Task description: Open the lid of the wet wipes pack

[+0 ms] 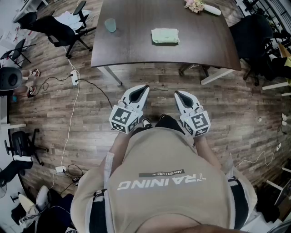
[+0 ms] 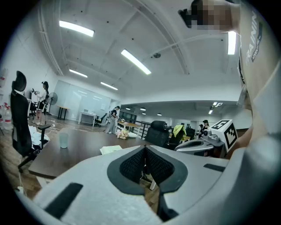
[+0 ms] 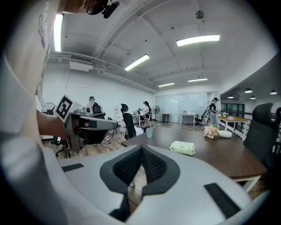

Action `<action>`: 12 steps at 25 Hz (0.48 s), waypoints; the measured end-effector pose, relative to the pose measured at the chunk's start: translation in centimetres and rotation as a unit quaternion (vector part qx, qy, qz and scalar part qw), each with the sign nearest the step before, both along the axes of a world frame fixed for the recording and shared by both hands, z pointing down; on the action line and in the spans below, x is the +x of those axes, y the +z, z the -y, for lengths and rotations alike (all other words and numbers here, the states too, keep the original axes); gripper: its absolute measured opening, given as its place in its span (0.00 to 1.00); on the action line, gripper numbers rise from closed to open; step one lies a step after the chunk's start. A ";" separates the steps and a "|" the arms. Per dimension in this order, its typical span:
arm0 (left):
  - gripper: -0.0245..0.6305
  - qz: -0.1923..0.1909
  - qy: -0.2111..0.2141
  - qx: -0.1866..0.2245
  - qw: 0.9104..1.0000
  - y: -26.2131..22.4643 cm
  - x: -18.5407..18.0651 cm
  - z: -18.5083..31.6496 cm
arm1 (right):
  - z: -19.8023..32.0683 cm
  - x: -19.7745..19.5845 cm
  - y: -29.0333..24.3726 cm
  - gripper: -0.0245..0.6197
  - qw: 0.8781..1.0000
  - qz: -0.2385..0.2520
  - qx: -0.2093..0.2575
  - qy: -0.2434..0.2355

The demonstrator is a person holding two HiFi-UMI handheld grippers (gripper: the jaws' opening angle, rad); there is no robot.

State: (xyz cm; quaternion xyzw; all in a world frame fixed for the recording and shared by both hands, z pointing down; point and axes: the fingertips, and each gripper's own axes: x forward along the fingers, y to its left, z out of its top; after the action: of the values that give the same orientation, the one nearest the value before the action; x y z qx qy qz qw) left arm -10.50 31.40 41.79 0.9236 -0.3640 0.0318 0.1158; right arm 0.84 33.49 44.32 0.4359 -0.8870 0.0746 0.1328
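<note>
A pale green wet wipes pack (image 1: 165, 36) lies flat on the dark brown table (image 1: 132, 43), well ahead of both grippers; it also shows as the pack (image 3: 182, 148) and the pack (image 2: 110, 149). My left gripper (image 1: 144, 88) and right gripper (image 1: 177, 93) are held side by side in front of the person's chest, over the wooden floor, short of the table's near edge. Both point forward and stand shut with nothing between the jaws. The left gripper (image 2: 145, 148) and the right gripper (image 3: 141, 149) show their dark pads meeting.
A translucent cup (image 1: 110, 25) stands at the table's left, a flower bunch (image 1: 195, 5) and a white object at its far edge. Black office chairs (image 1: 63, 31) stand left and right of the table. Cables and a power strip (image 1: 74, 78) lie on the floor at left.
</note>
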 end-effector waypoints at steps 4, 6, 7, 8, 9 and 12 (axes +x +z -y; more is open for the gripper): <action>0.05 -0.001 0.006 0.002 1.000 0.0 -0.6 0.3 | 0.2 -1.1 -0.1 0.06 1.000 0.001 0.002 0.002; 0.05 -0.003 0.006 -0.004 1.000 0.4 -0.7 0.6 | 0.5 -1.3 0.1 0.06 1.000 0.003 0.000 0.002; 0.05 -0.003 0.006 -0.007 1.000 0.6 -0.8 0.9 | 0.8 -1.3 0.1 0.06 1.000 0.004 0.000 0.003; 0.05 -0.002 0.006 -0.010 1.000 0.8 -1.0 1.2 | 1.2 -1.4 0.1 0.06 1.000 0.005 0.001 0.006; 0.05 -0.001 0.005 -0.012 1.000 1.0 -1.2 1.6 | 1.7 -1.4 0.0 0.06 1.000 0.008 0.003 0.009; 0.05 0.003 0.001 -0.019 1.000 1.5 -1.6 3.1 | 3.3 -1.2 0.2 0.06 1.000 0.017 -0.001 0.017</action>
State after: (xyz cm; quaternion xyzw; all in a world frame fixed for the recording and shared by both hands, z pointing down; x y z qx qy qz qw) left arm -12.13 28.28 43.26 0.9214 -0.3628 0.0416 0.1327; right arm -0.36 30.16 44.56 0.4494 -0.8816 0.0849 0.1163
